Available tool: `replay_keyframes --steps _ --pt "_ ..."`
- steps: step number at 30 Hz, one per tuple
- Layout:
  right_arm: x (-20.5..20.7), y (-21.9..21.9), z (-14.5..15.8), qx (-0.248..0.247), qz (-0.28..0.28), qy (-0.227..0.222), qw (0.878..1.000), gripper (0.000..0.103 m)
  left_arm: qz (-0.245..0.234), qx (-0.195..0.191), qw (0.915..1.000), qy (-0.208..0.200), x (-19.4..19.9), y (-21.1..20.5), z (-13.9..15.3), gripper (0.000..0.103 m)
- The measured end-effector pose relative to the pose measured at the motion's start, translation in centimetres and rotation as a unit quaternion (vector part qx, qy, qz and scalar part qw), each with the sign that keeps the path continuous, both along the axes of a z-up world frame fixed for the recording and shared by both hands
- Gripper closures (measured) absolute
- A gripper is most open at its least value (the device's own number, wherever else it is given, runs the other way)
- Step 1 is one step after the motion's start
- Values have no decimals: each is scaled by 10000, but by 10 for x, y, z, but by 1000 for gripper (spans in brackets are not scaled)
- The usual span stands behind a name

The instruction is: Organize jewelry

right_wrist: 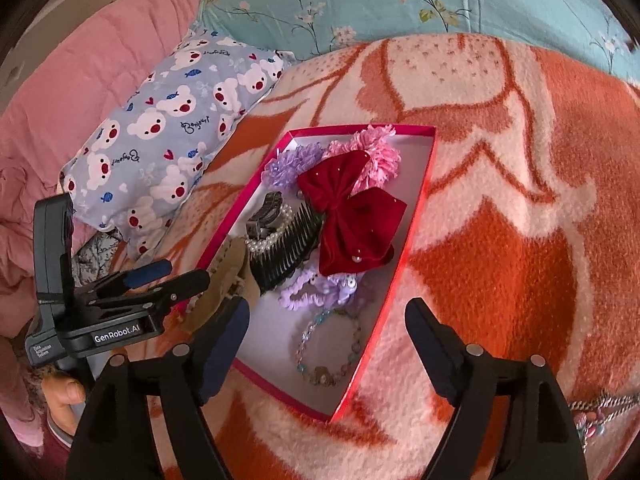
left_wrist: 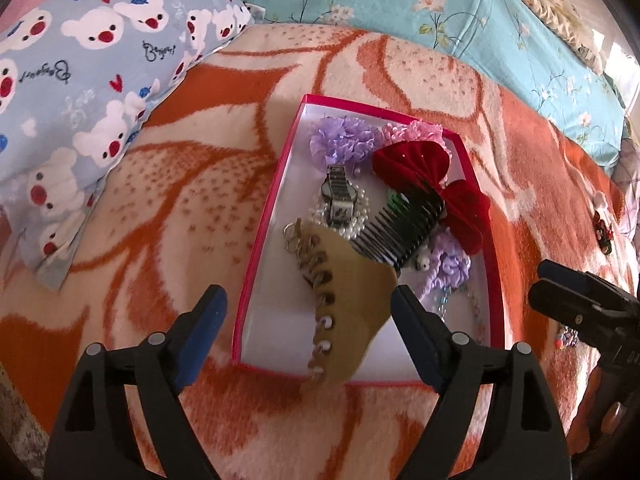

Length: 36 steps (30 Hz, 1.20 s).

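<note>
My left gripper (left_wrist: 308, 312) hangs with fingers spread, grasping nothing, right above the tan earring card (left_wrist: 352, 320) lying lengthwise near the front edge of the pink-rimmed white box (left_wrist: 256, 248) on the bed, while my right gripper (right_wrist: 326, 336), also spread wide and empty, sits farther off

"genrobot.ai" stands on the left gripper (right_wrist: 176, 280) body; the bear-print pillow (right_wrist: 168, 136) carries script "bonjour".

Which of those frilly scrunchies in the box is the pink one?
The pink scrunchie lies at the far end of the pink-rimmed box, partly under the red velvet bow. The scrunchie beside it and the one nearer the grippers are both purple.
</note>
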State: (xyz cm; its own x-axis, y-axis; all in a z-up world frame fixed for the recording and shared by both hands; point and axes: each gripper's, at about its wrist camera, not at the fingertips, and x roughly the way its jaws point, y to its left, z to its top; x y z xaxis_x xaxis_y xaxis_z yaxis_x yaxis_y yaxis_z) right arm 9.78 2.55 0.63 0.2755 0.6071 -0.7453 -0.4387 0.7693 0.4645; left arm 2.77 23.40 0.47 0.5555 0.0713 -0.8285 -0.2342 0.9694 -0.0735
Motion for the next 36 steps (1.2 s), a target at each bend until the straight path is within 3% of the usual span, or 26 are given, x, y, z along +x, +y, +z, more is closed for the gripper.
replay_keyframes --steps 6,14,36 --pt "-15 -7 5 -102 90 -84 9999 21 41 251 9997 67 -17 -6 5 19" --pt "-42 -6 13 -392 429 -315 9978 15 69 978 9951 130 -40 -24 14 17" --pt "-62 9 16 -842 670 -411 9933 9 185 1235 9919 218 -54 -25 15 15"
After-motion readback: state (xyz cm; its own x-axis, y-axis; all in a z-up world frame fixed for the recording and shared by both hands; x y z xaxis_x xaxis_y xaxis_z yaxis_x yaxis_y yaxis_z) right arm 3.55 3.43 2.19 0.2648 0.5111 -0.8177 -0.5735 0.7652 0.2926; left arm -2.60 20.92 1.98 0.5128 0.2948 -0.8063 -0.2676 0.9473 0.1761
